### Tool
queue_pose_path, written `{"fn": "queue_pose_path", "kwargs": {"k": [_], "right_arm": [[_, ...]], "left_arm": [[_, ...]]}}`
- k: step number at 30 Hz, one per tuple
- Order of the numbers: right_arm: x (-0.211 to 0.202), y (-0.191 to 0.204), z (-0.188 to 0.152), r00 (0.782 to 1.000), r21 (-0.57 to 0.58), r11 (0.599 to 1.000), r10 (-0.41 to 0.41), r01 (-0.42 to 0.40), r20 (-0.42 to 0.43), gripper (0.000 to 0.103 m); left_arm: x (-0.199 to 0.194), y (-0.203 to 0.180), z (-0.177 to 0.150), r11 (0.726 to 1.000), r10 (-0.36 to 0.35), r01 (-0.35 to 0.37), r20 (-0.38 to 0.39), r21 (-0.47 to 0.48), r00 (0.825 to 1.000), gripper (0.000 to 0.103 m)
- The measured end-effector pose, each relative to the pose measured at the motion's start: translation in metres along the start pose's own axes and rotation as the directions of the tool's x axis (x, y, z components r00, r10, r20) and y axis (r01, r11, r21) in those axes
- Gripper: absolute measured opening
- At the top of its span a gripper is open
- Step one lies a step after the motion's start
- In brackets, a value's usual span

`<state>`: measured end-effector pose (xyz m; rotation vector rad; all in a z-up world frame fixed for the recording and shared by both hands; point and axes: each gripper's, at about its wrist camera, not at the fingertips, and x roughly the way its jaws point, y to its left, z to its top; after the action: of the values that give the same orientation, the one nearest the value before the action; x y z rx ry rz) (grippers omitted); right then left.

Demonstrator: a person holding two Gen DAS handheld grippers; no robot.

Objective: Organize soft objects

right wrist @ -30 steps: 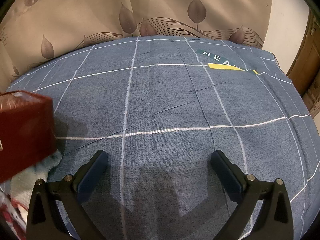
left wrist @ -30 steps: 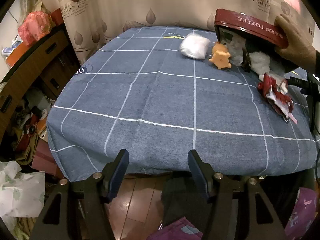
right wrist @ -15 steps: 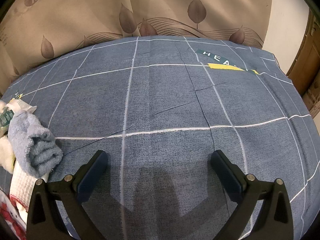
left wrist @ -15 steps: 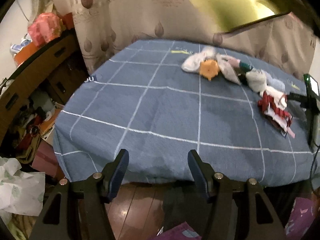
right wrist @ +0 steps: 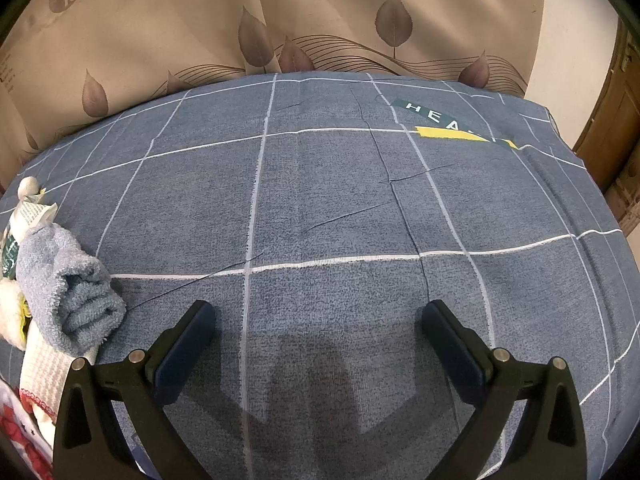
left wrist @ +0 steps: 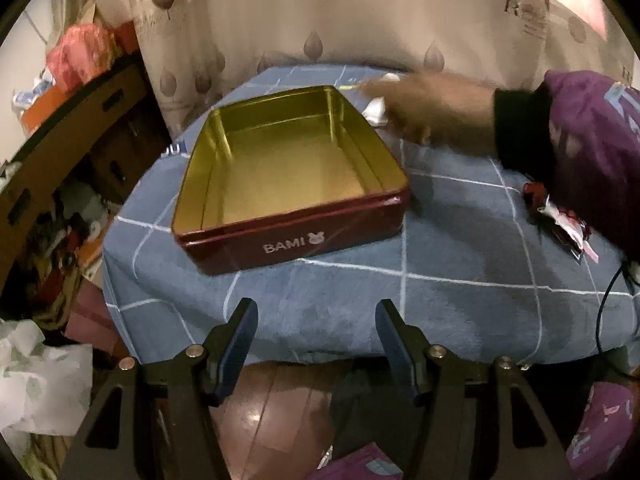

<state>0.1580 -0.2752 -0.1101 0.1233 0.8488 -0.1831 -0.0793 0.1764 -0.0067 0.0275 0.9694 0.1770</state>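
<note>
An empty dark-red tin (left wrist: 296, 236) with a gold inside and "BAMI" on its front stands upright on the blue checked tablecloth (left wrist: 460, 248). A blurred bare hand (left wrist: 432, 108) in a purple sleeve reaches over the soft things behind the tin; a white piece (left wrist: 376, 110) and a red-and-white cloth (left wrist: 560, 216) show. My left gripper (left wrist: 316, 320) is open and empty at the table's near edge. My right gripper (right wrist: 318, 320) is open and empty over the cloth. A rolled blue towel (right wrist: 68, 296), a white fluffy piece (right wrist: 10, 312) and a red-trimmed white cloth (right wrist: 40, 384) lie at its left.
A wooden cabinet (left wrist: 72, 128) with clutter and a pink bag (left wrist: 76, 56) stands left of the table. Leaf-print curtains (right wrist: 320, 16) hang behind. A black cable (left wrist: 608, 296) hangs at the table's right edge. A wooden door (right wrist: 616, 120) is at far right.
The tin was tipped and emptied its soft things onto the table, then was set upright at the table's left. The hand now reaches over the pile. Both grippers stayed still.
</note>
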Motion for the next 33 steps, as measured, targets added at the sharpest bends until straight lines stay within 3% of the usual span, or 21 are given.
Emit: {"fn": "queue_pose_path", "kwargs": {"k": [5,16,25,30,33], "right_arm": [[0.000,0.000,0.000,1.000,0.000,1.000,0.000,0.000,-0.001,0.103],[0.000,0.000,0.000,1.000,0.000,1.000,0.001,-0.001,-0.003,0.103],[0.000,0.000,0.000,1.000,0.000,1.000,0.001,-0.001,-0.004,0.103],[0.000,0.000,0.000,1.000,0.000,1.000,0.001,-0.001,-0.004,0.103],[0.000,0.000,0.000,1.000,0.000,1.000,0.001,-0.001,-0.004,0.103]], "left_arm": [[0.013,0.008,0.003,0.998,-0.034,0.032,-0.049,-0.046,0.998,0.063],[0.020,0.010,0.003,0.997,-0.045,0.040,-0.076,-0.067,0.996,0.063],[0.028,0.013,0.005,0.996,-0.024,0.016,-0.096,-0.083,0.995,0.063],[0.032,0.017,0.009,0.996,0.025,-0.033,-0.089,-0.081,0.996,0.063],[0.034,0.018,0.009,0.996,0.002,-0.011,-0.095,-0.086,0.995,0.063]]}}
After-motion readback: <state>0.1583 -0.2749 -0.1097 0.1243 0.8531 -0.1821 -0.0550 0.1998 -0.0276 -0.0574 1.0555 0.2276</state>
